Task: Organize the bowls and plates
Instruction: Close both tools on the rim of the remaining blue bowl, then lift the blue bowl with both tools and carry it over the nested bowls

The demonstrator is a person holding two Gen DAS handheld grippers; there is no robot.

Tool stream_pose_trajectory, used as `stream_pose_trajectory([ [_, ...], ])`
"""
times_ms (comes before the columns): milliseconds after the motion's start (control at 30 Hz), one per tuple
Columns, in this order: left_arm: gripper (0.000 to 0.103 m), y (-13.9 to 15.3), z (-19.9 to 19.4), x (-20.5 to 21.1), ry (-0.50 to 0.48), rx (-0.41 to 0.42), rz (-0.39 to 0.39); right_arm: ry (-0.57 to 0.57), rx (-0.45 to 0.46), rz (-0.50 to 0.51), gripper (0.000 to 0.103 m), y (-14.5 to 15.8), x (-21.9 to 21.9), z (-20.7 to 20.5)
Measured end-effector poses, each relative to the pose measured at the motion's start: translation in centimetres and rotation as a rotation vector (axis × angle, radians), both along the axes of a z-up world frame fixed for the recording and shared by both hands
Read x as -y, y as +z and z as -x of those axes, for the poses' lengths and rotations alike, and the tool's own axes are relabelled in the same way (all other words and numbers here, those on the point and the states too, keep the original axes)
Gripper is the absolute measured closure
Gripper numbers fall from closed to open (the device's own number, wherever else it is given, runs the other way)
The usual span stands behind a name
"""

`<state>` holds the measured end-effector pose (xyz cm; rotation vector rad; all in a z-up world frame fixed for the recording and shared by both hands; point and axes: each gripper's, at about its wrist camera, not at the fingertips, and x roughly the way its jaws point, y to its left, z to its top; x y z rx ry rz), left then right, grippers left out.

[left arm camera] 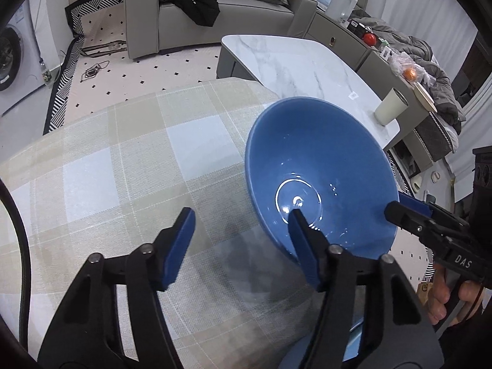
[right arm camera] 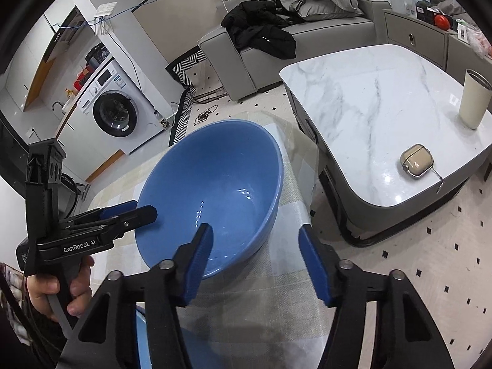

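Note:
A deep blue bowl (left arm camera: 323,160) (right arm camera: 221,178) stands upright and empty on a checked tablecloth (left arm camera: 123,169). My left gripper (left arm camera: 240,215) is open and straddles the bowl's left rim, with one finger inside the bowl and the other over the cloth. It shows from the side in the right wrist view (right arm camera: 141,209). My right gripper (right arm camera: 255,230) is open astride the opposite rim, one finger inside and one outside, and appears at the bowl's right edge in the left wrist view (left arm camera: 396,206). No pad visibly presses the wall. Part of another blue dish (right arm camera: 144,338) peeks out below the grippers.
A marble coffee table (right arm camera: 369,98) stands beyond the cloth, carrying a cream cup (right arm camera: 473,104) and a small beige case (right arm camera: 416,161). A grey sofa (right arm camera: 276,49) piled with clothes is behind it. A washing machine (right arm camera: 113,117) stands at the left.

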<state>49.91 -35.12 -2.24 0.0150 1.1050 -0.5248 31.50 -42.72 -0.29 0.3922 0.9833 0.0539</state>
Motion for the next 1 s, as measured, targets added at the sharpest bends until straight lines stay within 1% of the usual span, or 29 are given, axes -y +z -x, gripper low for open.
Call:
stream_pose_trajectory([
  [33, 0.054, -0.2, -0.1, 0.1, -0.003, -0.001, 0.005, 0.0, -0.001, -0.002, 0.044, -0.2, 0.0, -0.1],
  [100, 0.059, -0.5, -0.3, 0.1, -0.007, -0.003, 0.021, 0.005, -0.002, -0.004, 0.049, -0.4, 0.0, -0.3],
  [167, 0.068, -0.4, -0.1, 0.4, -0.015, -0.001, 0.03, 0.009, 0.0, -0.003, 0.058, -0.5, -0.1, -0.4],
  [200, 0.07, -0.5, -0.2, 0.5, -0.018, 0.0, 0.03, 0.013, 0.002, -0.001, 0.06, -0.6, -0.2, -0.4],
  [233, 0.075, -0.5, -0.1, 0.5, -0.024, -0.001, 0.037, 0.011, 0.002, 0.004, 0.068, -0.7, -0.2, -0.5],
  [267, 0.08, -0.4, 0.0, 0.6, -0.031, 0.0, 0.04, 0.012, 0.005, 0.0, 0.072, -0.7, -0.3, -0.5],
  [367, 0.088, -0.3, 0.2, 1.0, -0.049, 0.011, 0.033, 0.011, 0.016, 0.006, 0.08, -0.7, -0.4, -0.5],
  [500, 0.088, -0.2, 0.5, 1.2, -0.051, 0.023, 0.02, 0.006, 0.022, 0.014, 0.08, -0.6, -0.5, -0.4],
  [700, 0.088, 0.9, 1.2, 1.1, -0.056, 0.054, 0.021, 0.004, 0.024, 0.023, 0.081, -0.4, -0.6, -0.3],
  [900, 0.088, 3.0, 2.5, 0.4, -0.057, 0.085, 0.032, 0.001, 0.053, 0.024, 0.081, 1.0, -0.6, 0.3],
  [1000, 0.088, 4.6, 3.4, 0.2, -0.055, 0.102, 0.042, 0.004, 0.073, 0.029, 0.081, 2.0, -0.6, 1.0],
])
